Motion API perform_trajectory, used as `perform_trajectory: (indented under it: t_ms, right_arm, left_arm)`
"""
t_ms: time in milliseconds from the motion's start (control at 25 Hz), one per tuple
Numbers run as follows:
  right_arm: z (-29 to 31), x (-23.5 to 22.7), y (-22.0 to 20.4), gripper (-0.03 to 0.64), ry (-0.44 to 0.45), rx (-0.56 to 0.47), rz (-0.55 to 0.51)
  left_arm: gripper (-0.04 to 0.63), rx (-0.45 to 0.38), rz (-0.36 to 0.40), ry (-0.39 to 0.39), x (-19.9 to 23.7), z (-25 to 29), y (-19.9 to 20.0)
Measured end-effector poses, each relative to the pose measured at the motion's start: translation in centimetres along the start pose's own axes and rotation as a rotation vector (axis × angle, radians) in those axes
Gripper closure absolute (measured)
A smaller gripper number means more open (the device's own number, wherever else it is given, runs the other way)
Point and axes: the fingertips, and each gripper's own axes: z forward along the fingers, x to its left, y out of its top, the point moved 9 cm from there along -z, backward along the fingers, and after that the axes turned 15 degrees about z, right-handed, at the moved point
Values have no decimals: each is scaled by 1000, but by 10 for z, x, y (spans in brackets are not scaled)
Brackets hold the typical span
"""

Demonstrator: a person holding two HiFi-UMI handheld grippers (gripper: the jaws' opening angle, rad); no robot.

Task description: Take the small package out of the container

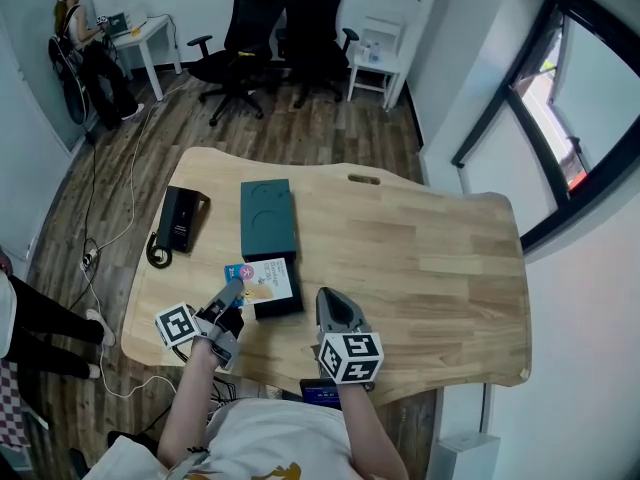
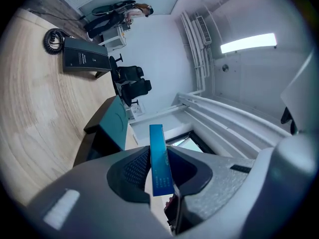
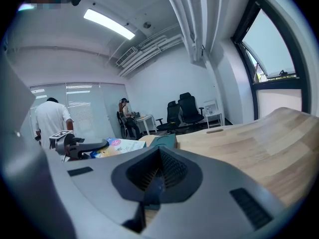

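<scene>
The left gripper view shows what the head view cannot: the left gripper (image 2: 159, 176) is clenched on the thin blue edge of the small package (image 2: 160, 158), seen edge-on. In the head view the package reaches toward two o'clock from that claw, over the black container (image 1: 280, 305), hiding its inside; whether they touch is unclear. The right gripper (image 1: 328, 301), at the container's four o'clock, is closed and empty.

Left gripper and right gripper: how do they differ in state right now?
The left gripper is clamped on the edge of the flat blue-and-white small package; the right gripper is shut on nothing. The left gripper is at the black open container's left side; the right gripper is off to its right. Both carry a marker cube.
</scene>
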Motion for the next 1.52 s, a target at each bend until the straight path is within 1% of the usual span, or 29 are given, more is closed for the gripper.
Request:
perform_trajectory:
  t_ms: [280, 400, 480, 560, 720, 920, 1160, 1360, 1520]
  right_arm:
    - [-13, 7, -3, 614, -3, -12, -6]
    - [-20, 9, -1, 614, -1, -24, -16]
    - [-25, 10, 0, 614, -3, -33, -20]
    - [-27, 10, 2, 614, -5, -43, -23]
    - [-33, 12, 4, 614, -2, -50, -23]
    - [-34, 14, 6, 614, 1, -56, -22]
    - [-35, 12, 4, 614, -12, -36, -38]
    - [-30, 12, 3, 614, -12, -37, -37]
    - [-26, 11, 2, 614, -12, -28, -39]
  left_arm:
    - [500, -41, -46, -43, -13, -13, -2]
    - [501, -66, -81, -85, -21, -16, -2]
    - [500, -74, -90, -112, -28, -18, -1]
    - [500, -72, -88, -134, -34, -18, 0]
    - [500, -68, -107, -167, -41, -20, -3]
    - [500, -44, -91, -213, -46, -16, -2]
    - [500, -30, -129, -220, -42, -14, -8]
    - [500, -14, -113, -221, -36, -15, -4]
    - [500, -14, -119, -221, -34, -15, -3]
